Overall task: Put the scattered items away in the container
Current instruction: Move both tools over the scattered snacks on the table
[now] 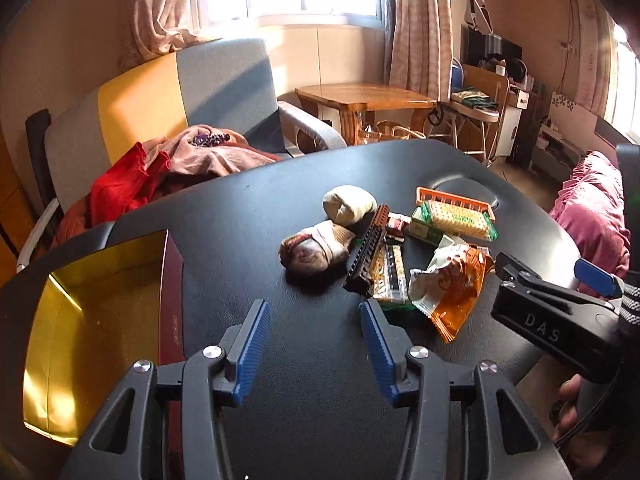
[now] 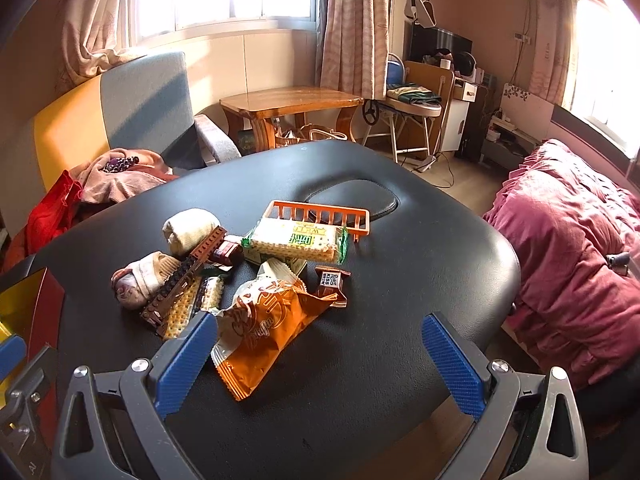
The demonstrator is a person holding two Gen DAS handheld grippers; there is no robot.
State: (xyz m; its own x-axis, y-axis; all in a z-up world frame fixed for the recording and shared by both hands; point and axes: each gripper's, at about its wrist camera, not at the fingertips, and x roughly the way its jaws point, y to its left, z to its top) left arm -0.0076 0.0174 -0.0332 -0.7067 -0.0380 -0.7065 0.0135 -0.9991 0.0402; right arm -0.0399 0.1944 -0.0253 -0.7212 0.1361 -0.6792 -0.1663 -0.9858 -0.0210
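Observation:
A pile of items lies on the black table point(image 1: 248, 200): a cream sock ball point(image 1: 349, 204), a pink-grey sock bundle point(image 1: 316, 248), a brown-black brick bar point(image 1: 370, 252), cracker packs point(image 1: 456, 220), an orange snack bag point(image 1: 452, 292) and an orange basket point(image 1: 456, 198). The gold-lined box point(image 1: 100, 320) stands at the table's left. My left gripper point(image 1: 314, 320) is open and empty, short of the pile. My right gripper point(image 2: 320, 336) is open wide, its left finger beside the orange snack bag point(image 2: 264, 328). A small chocolate pack point(image 2: 330, 282) lies next to the bag.
An armchair point(image 1: 168, 92) with red and pink cloth stands behind the table. A pink quilt point(image 2: 568, 240) lies to the right. A wooden side table point(image 2: 288, 104) stands farther back. The table's front half is bare black padding.

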